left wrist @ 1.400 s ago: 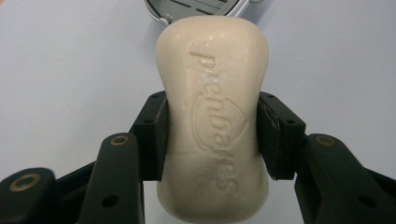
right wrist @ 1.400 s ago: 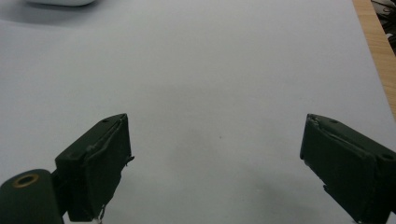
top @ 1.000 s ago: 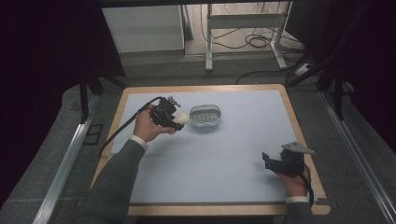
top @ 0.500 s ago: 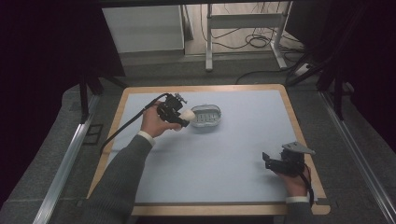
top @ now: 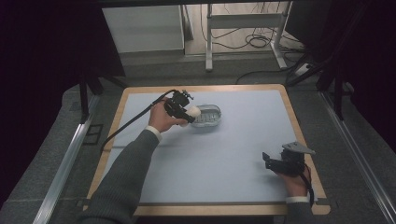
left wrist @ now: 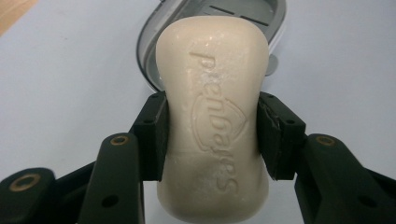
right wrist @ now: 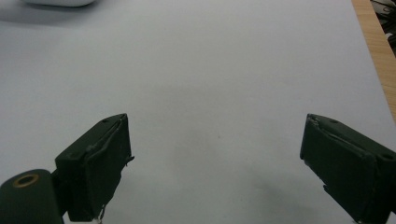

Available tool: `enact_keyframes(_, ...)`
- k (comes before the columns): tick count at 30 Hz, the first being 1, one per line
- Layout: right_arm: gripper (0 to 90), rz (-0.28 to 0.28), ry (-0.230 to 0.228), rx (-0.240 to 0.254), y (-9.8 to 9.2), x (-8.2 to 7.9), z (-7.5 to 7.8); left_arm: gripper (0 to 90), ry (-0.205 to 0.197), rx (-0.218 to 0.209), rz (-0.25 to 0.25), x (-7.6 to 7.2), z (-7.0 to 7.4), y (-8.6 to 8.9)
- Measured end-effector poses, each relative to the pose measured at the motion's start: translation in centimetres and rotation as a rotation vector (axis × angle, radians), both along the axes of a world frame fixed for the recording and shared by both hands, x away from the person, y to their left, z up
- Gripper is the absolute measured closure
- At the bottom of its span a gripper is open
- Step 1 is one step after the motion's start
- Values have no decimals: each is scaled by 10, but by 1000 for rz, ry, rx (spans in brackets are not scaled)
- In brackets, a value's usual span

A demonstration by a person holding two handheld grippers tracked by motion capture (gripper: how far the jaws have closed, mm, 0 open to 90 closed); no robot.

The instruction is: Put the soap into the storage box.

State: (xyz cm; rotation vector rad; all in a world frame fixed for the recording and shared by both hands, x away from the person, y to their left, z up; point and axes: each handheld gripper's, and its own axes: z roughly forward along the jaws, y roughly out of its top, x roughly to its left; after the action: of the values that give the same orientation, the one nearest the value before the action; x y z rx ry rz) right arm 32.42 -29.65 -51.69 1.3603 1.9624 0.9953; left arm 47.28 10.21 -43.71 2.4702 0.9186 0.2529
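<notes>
A cream bar of soap (left wrist: 212, 116) with embossed lettering is clamped between the pads of my left gripper (left wrist: 212, 135). In the high view the left gripper (top: 184, 111) holds the soap (top: 192, 112) at the left rim of a grey oval soap dish (top: 208, 115) on the pale blue mat. The dish rim (left wrist: 154, 56) sits just beyond the soap in the left gripper view. My right gripper (top: 270, 161) rests near the mat's front right corner, jaws wide apart over bare mat (right wrist: 215, 154).
The pale blue mat (top: 233, 140) covers a wooden table whose edge (top: 303, 140) runs along the right. A black cable (top: 130, 122) trails from the left gripper off the left side. Beyond the table stand a white cabinet (top: 142, 28) and metal legs with cables.
My left gripper has carried the soap rightward, from left of the dish to its left rim. The right gripper has stayed in place.
</notes>
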Motion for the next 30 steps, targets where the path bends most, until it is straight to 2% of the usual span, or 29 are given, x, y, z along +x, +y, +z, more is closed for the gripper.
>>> enact_keyframes(5, 85, -4, 5, -1, 0, 0, -1, 499, -1, -18, -23, 3, 7, -8)
enact_keyframes(8, 85, -2, 2, 0, 0, 0, -1, 499, -16, 4, -33, 5, 10, -14)
enact_keyframes(10, 85, -2, 2, -3, 0, 0, -1, 499, -18, -3, -39, 6, 11, -19)
enact_keyframes(13, 85, -3, 3, -2, 0, 1, -2, 499, -28, 16, -49, 7, 13, -26)
enact_keyframes(15, 85, -3, 5, -4, 0, 1, -2, 499, -25, 9, -61, 8, 14, -31)
enact_keyframes(18, 85, -4, 9, -3, 0, 1, -2, 499, -36, 39, -75, 11, 16, -38)
enact_keyframes(22, 85, -4, 10, -5, -1, 1, -3, 499, 0, 2, -75, 21, 15, -42)
enact_keyframes(25, 85, -9, 11, -4, -2, 2, -3, 499, -18, 60, -84, 26, 13, -48)
enact_keyframes(26, 85, -10, 12, -4, -2, 2, -3, 499, -18, 65, -90, 26, 12, -50)
enact_keyframes(27, 85, -10, 12, -4, -2, 2, -3, 499, -18, 65, -90, 26, 12, -50)
enact_keyframes(30, 85, -10, 16, -1, -3, 2, -4, 499, 4, 26, -112, 30, 8, -60)
